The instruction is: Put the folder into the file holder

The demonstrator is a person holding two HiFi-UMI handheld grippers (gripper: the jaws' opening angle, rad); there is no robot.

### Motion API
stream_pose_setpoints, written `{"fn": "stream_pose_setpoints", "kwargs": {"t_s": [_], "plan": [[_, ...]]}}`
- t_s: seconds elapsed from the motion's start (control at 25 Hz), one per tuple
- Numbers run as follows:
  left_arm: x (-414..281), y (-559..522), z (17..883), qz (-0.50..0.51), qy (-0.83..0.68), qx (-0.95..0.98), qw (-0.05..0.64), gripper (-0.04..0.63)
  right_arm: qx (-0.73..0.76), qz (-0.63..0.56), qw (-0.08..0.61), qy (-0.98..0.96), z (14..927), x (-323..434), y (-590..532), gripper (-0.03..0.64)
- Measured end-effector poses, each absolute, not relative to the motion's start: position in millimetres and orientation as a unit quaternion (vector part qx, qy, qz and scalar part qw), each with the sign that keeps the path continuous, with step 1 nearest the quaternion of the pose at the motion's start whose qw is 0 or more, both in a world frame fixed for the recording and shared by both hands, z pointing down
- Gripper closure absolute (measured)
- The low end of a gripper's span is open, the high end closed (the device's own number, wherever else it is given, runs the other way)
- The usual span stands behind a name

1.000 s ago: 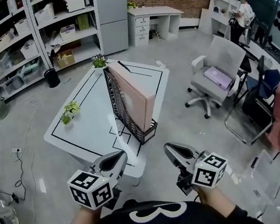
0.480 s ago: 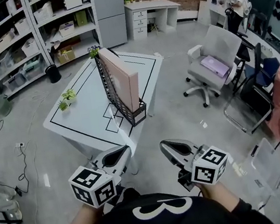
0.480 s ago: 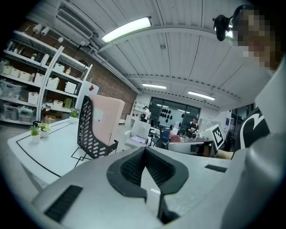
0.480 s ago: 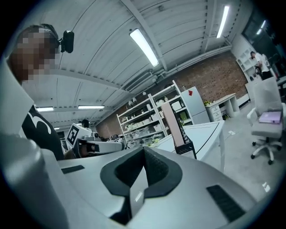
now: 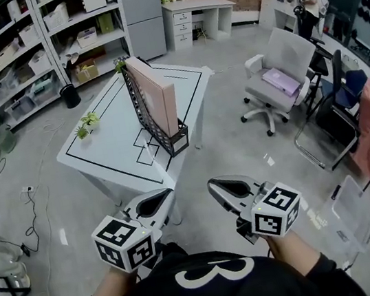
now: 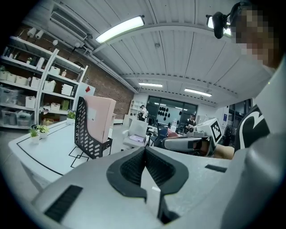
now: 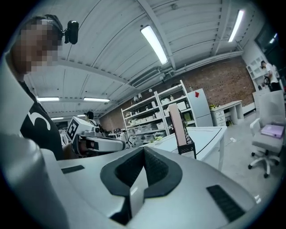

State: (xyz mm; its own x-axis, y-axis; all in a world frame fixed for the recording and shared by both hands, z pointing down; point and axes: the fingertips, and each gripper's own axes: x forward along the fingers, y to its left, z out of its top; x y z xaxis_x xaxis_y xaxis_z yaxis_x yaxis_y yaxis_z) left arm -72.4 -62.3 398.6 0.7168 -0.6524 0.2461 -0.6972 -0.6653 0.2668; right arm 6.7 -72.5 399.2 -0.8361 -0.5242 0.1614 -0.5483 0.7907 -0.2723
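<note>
You've backed off, so the pink folder (image 5: 156, 98) sits upright in the file holder (image 5: 156, 133) on the worktop (image 5: 107, 159), well ahead of your fingers. Left gripper (image 5: 165, 196) and right gripper (image 5: 216, 186) fingers together, empty — looks done.

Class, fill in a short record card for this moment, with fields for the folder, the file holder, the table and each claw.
folder: pink folder, standing upright inside the file holder
file holder: black mesh file holder, on the white table
also on table: two small potted plants
left claw: left claw shut, empty, short of the table
right claw: right claw shut, empty, short of the table
task state: folder sits in the holder
</note>
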Motion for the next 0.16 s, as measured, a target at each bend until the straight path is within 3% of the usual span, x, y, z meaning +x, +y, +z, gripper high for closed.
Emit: {"fn": "stream_pose_setpoints", "kwargs": {"t_s": [0.16], "plan": [[-68.9,-52.7,404.4,0.068,-0.372,0.911,0.165,0.589,0.271,0.146,0.052,-0.95,404.6,3.3,-58.9,0.614]]}}
